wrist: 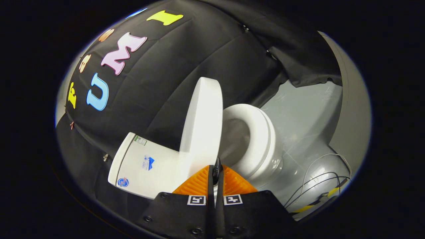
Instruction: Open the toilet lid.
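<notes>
The white toilet lid [202,126] stands raised, nearly upright, between the tank [146,162] and the seat ring [257,139]. The bowl opening [234,139] is uncovered beside it. My gripper [216,171] sits at the lid's near rim. Its two fingers are drawn together with only a thin slit between them. The lid's edge runs down into that slit, so the fingers pinch the rim. The fingers hide the lowest part of the lid.
The booth's black cloth wall [186,59] hangs behind the tank and lid. A pale grey floor [305,119] spreads beyond the bowl. Thin cables [315,186] and yellow-black tape [318,202] lie on the floor.
</notes>
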